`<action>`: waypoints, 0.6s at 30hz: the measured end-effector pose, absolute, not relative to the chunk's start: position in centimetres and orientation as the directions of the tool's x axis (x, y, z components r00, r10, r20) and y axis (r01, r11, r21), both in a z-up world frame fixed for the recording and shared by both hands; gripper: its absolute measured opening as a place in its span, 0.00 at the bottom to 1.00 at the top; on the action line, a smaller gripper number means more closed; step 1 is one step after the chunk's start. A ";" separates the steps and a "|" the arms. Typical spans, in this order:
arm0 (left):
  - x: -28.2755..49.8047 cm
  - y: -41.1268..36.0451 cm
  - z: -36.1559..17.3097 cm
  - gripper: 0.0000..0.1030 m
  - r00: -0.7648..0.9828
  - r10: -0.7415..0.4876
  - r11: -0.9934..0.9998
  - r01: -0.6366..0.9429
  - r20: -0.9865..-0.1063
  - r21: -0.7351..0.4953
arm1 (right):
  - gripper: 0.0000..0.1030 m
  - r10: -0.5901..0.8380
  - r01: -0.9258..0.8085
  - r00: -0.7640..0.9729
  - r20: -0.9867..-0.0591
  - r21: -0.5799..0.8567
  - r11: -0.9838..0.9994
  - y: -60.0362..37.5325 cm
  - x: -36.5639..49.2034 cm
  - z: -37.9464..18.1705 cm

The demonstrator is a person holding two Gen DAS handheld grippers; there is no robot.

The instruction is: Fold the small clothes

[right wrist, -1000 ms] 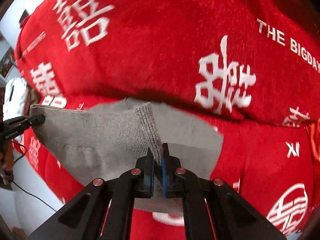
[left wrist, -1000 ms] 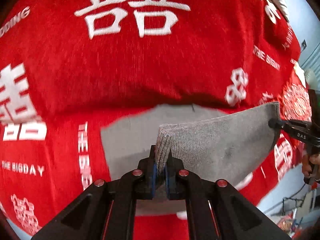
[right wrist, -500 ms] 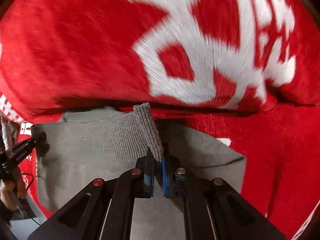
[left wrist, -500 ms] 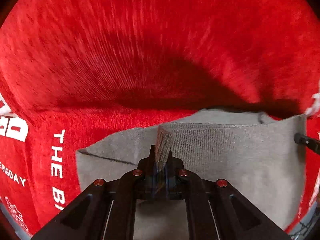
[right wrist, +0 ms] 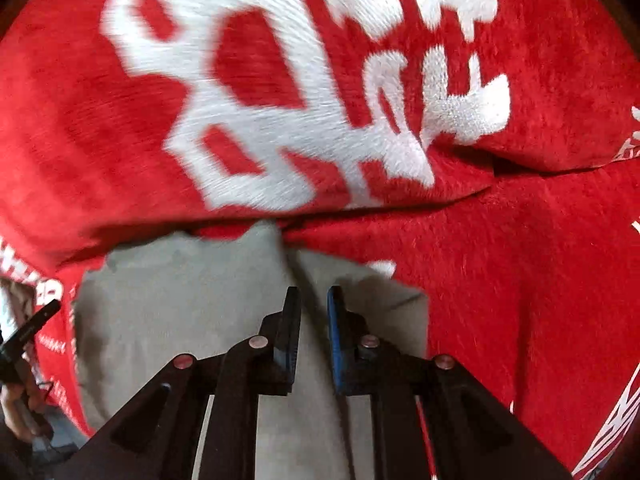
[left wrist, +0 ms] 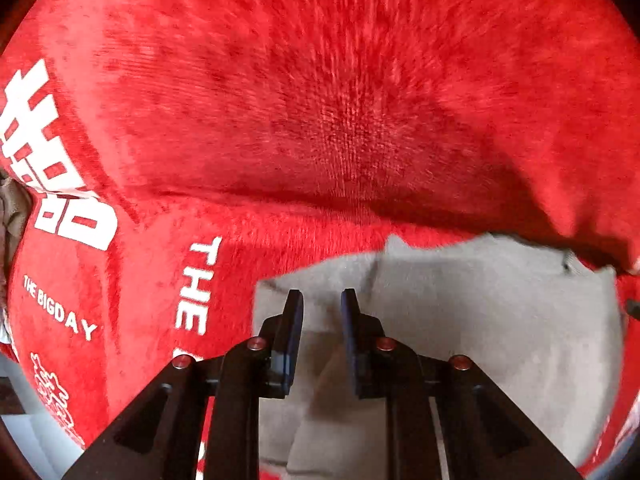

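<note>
Blue-padded jaws of the left gripper (left wrist: pixel 321 334) stand apart and are opening, with nothing pinched between them; the grey garment (left wrist: pixel 480 320) lies flat just beneath and beyond them. The right gripper (right wrist: pixel 314 332) shows the same: its jaws are parting, a narrow gap between the blue pads, and only the garment's surface shows through that gap, not gripped. Both grippers point steeply down at the cloth. The garment is a small piece of soft grey knit, folded over on itself so that an upper layer covers a lower one, whose edge sticks out at the side in each view; its long axis runs across both views, from one gripper toward the other. In the left wrist view a crease runs under the jaws, and in the right wrist view a fold ridge rises from the jaws to the garment's far edge. It rests on a red plush blanket (left wrist: pixel 320 120), deep-piled and rumpled, a thick roll of it bulging just past the garment's far edge. White woven writing on the blanket reads "THE BIGDAY" (left wrist: pixel 60 308) beside large white double-happiness characters (right wrist: pixel 280 92). At the left edge of the right wrist view the tip of the other gripper shows, with a hand (right wrist: pixel 20 408) below it.
</note>
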State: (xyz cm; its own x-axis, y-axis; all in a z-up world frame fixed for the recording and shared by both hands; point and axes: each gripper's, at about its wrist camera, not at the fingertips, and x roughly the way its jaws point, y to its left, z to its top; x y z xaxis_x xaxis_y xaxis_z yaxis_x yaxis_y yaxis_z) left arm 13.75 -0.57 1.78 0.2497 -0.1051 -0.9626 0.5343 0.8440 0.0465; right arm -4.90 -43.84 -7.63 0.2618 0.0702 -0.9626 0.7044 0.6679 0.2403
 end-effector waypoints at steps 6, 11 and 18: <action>9.0 0.0 0.1 0.21 0.127 -0.117 0.830 0.558 -0.985 -0.027 | 0.13 0.172 0.642 0.262 -0.949 0.305 0.704 -38.6 -6.3 -7.2; 7.1 2.6 -3.4 0.21 0.066 -0.075 0.858 0.512 -0.995 -0.031 | 0.13 0.170 0.649 0.201 -0.965 0.261 0.715 -37.2 -7.4 -9.2; 7.1 5.6 -3.2 0.21 0.024 -0.117 0.834 0.546 -0.993 -0.085 | 0.17 0.159 0.740 0.231 -0.960 0.280 0.612 -37.9 -9.1 -8.4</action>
State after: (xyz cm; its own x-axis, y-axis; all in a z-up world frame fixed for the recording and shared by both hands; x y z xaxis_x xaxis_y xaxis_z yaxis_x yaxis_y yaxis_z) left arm 7.10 5.56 -3.21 0.0237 -0.1168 -0.9929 0.5458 0.8336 -0.0850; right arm -9.14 -37.88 -8.44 0.2311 0.1592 -0.9598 0.7400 0.6117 0.2796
